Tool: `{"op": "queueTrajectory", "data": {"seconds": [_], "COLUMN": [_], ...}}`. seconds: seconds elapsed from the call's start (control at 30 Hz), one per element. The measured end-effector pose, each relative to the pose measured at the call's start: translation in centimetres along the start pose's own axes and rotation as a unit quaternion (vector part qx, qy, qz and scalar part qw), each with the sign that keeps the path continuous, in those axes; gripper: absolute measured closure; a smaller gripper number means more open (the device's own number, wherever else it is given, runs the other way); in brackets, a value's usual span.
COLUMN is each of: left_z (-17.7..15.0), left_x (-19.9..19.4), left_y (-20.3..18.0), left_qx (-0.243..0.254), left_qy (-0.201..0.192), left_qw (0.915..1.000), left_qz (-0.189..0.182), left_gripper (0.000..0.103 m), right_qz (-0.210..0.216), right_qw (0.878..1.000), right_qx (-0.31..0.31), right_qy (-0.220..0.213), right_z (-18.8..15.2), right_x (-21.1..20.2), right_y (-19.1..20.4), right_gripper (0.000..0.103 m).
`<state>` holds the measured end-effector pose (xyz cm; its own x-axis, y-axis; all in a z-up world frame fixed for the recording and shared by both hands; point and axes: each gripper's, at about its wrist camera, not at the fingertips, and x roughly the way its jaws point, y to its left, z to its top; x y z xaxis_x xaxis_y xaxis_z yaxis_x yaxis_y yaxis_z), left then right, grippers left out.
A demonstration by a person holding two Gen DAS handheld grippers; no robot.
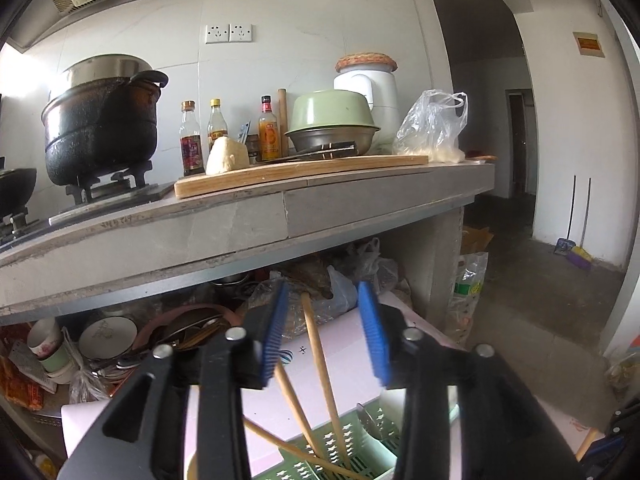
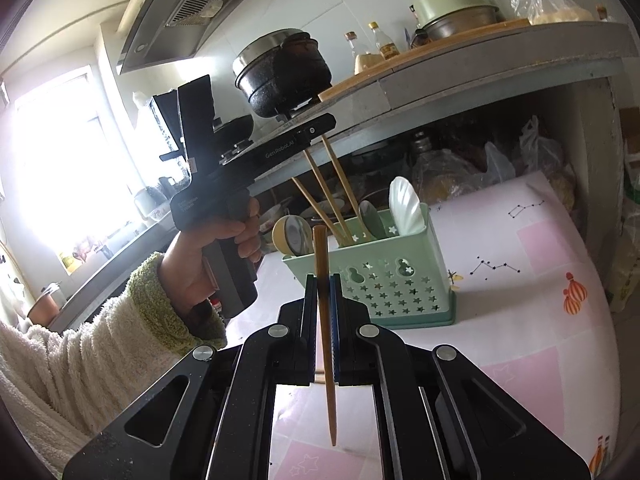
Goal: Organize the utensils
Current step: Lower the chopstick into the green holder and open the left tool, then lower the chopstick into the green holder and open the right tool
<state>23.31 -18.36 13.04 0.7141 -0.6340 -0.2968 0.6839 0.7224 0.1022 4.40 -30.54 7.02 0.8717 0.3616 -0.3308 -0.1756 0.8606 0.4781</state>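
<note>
A green perforated utensil basket [image 2: 384, 280] stands on a pink cloth-covered table [image 2: 520, 280]. It holds three wooden chopsticks [image 2: 332, 188], a white spoon [image 2: 404, 204], a metal spoon [image 2: 370, 216] and a yellowish ladle [image 2: 290, 236]. My left gripper [image 1: 324, 292] hangs open above the basket [image 1: 352, 440]. One chopstick [image 1: 316, 344] rises between its blue pads [image 1: 276, 336], touching neither. My right gripper [image 2: 322, 280] is shut on a darker brown chopstick [image 2: 320, 248] held upright in front of the basket.
A grey counter [image 1: 280, 216] runs above the table with a black pot [image 1: 100, 128], sauce bottles [image 1: 192, 140], a cutting board [image 1: 300, 172] and bowls [image 1: 332, 124]. Dishes and bags [image 1: 108, 336] crowd the space beneath. A hand in a fleecy sleeve [image 2: 100, 340] holds the left gripper.
</note>
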Motion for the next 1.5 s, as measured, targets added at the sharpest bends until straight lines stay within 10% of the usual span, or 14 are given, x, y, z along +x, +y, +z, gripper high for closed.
{"op": "queueTrajectory", "data": {"seconds": [0.43,0.9,1.5], "left_z": [0.3,-12.8,-17.1], "left_x": [-7.7,-14.7,-16.8], "left_y": [1.6,2.2,2.7], "left_qx": [-0.036,-0.109,-0.154], "left_qy": [-0.02,0.113,0.125], "left_qw": [0.999,0.9842,0.9725], "left_qz": [0.015,0.082,0.122], "left_gripper": [0.023,0.015,0.015], "right_qz": [0.006,-0.001,-0.037], "right_qw": [0.996,0.982,0.967], "right_qx": [-0.063,-0.148,-0.245], "right_qy": [-0.059,-0.113,0.05], "right_z": [6.6,15.7,9.8], "right_x": [-0.4,4.6,14.1], "right_y": [1.9,4.7,3.1], "right_gripper": [0.099,0.099,0.099]}}
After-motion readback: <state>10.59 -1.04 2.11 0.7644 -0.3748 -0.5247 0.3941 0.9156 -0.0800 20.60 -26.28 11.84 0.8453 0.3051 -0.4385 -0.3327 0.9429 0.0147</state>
